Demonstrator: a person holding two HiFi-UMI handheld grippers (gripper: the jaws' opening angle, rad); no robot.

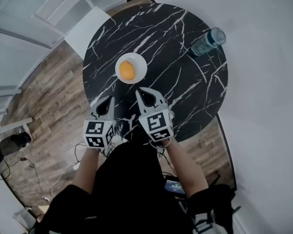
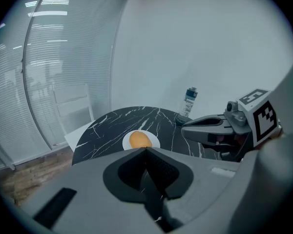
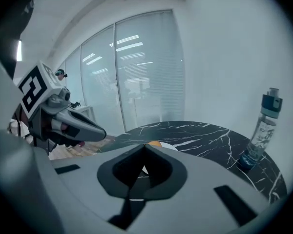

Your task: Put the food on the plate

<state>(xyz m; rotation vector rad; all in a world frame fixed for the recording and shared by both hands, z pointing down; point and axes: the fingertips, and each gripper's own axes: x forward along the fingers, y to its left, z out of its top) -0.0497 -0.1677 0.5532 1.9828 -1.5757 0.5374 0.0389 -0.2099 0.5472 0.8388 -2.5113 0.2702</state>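
- Right under you, your two forearms [image 1: 90, 167] reach out over the near edge of the table, one gripper in each hand, both angled down and forward.
- Your left gripper [image 1: 109, 101] is over the near-left rim of the round black marble table [image 1: 185, 82]. Its own view shows the jaws pressed together with nothing between them.
- Your right gripper [image 1: 141, 92] is just beside it and a touch further in over the tabletop. Its jaws are closed tight too, and it is empty.
- The two grippers are side by side with a gap between them, not touching. Both tips point towards the plate, and neither touches it.
- Just past the tips is the white plate [image 1: 142, 65], a little left of the table's middle.
- The food [image 1: 127, 70], a rounded orange piece, is already on that plate, roughly at its centre, clear of both grippers.
- Further back on your right, a clear bottle [image 1: 208, 41] with a dark cap stands upright near the far-right edge of the table, well apart from the plate.
- Beyond the table on the far left, a white chair [image 1: 90, 26] is pushed up against the rim, standing on the wooden floor [image 1: 49, 96].
- Behind it all, glass panels with blinds [image 2: 53, 72] run along the left, and a plain white wall runs behind the bottle.
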